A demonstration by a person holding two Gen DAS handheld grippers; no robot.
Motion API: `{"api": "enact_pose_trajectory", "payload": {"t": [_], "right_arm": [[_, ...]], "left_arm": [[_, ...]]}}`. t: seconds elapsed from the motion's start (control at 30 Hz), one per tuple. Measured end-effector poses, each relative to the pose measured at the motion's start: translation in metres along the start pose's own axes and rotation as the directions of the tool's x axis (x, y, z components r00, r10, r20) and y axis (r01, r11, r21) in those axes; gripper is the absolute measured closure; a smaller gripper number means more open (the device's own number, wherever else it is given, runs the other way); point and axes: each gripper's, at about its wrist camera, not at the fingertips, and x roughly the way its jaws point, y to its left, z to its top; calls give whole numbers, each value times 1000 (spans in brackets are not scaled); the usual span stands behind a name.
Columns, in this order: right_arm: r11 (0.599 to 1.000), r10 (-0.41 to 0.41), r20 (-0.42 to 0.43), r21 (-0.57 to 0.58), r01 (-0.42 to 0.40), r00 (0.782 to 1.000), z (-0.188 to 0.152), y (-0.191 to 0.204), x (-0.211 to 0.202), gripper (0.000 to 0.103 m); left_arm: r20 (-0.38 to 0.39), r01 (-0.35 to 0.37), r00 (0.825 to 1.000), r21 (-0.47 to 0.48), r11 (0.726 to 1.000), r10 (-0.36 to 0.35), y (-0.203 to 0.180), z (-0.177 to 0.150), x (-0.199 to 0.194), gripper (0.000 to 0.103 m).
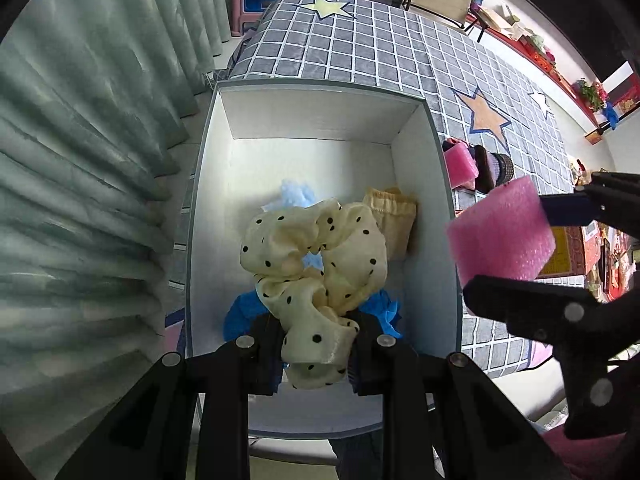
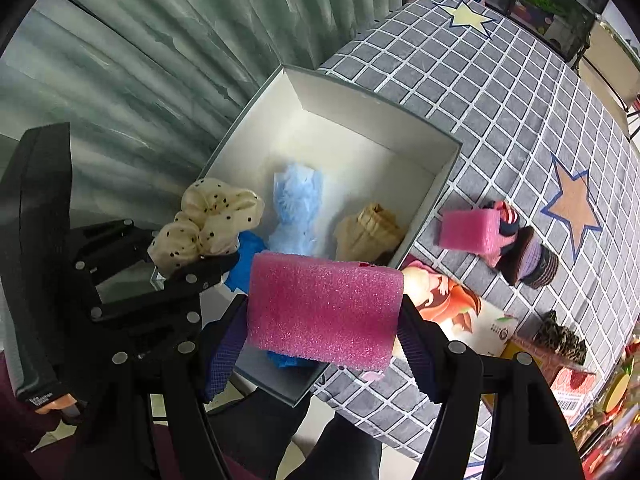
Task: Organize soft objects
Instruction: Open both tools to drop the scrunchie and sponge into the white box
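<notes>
Left claw (image 1: 316,344) clamped on dotted cream scrunchie (image 1: 316,256) above the open white box (image 1: 320,112), right claw (image 2: 324,312) gripping pink foam block (image 2: 324,308) over its near rim: early release risks foam falling outside.

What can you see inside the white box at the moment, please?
Inside the white box lie a pale blue fluffy piece, a folded tan cloth and something bright blue. The held scrunchie and pink foam hide the near floor.
</notes>
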Motion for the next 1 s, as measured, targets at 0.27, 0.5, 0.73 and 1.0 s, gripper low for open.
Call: {"api": "enact_pose_trajectory", "payload": {"t": [0.27,0.5,0.73,1.0], "right_arm": [[1000,3,5,2,-3,1000,10,-1,-1,31],[1000,0,10,0,0,1000,18,-2,-1,31],[1000,0,7,2,0,1000,23,-4,1,31],[1000,-11,1,2,11,1000,32,-9,9,31]], "left_arm": [[-2,2,1000,-11,1000,-2,2,2,1,76],[-7,7,1000,-18,1000,-7,2,5,3,76],[-15,2,1000,-30,1000,-3,4,7,7,76],[-14,0,1000,-50,999,-1,8,17,11,76]]}}
